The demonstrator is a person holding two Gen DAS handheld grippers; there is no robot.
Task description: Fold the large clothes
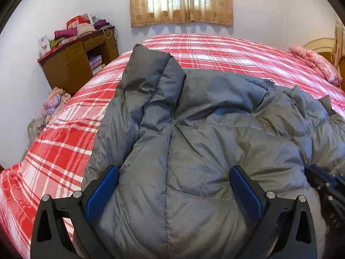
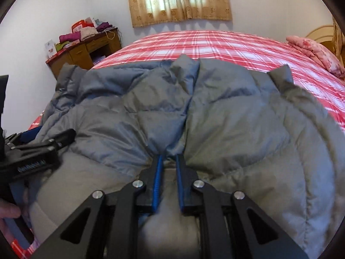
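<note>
A large grey puffer jacket (image 1: 215, 129) lies crumpled on the red plaid bed (image 1: 64, 133), one sleeve (image 1: 148, 75) stretched toward the far side. My left gripper (image 1: 173, 170) hovers open over the jacket's near part, its blue pads (image 1: 103, 192) wide apart with padded fabric bulging between them. In the right wrist view the jacket (image 2: 237, 129) fills the middle. My right gripper (image 2: 169, 158) is shut on a pinched fold of its grey fabric at the near edge. The left gripper's black body (image 2: 43, 149) shows at the left, held by a hand (image 2: 8, 212).
A brown desk (image 1: 71, 64) piled with folded clothes stands against the far left wall. Folded pink bedding (image 1: 317, 64) lies at the bed's far right by the headboard. A curtained window (image 1: 181, 0) is on the back wall. Clothes lie heaped on the floor (image 1: 54, 103) left of the bed.
</note>
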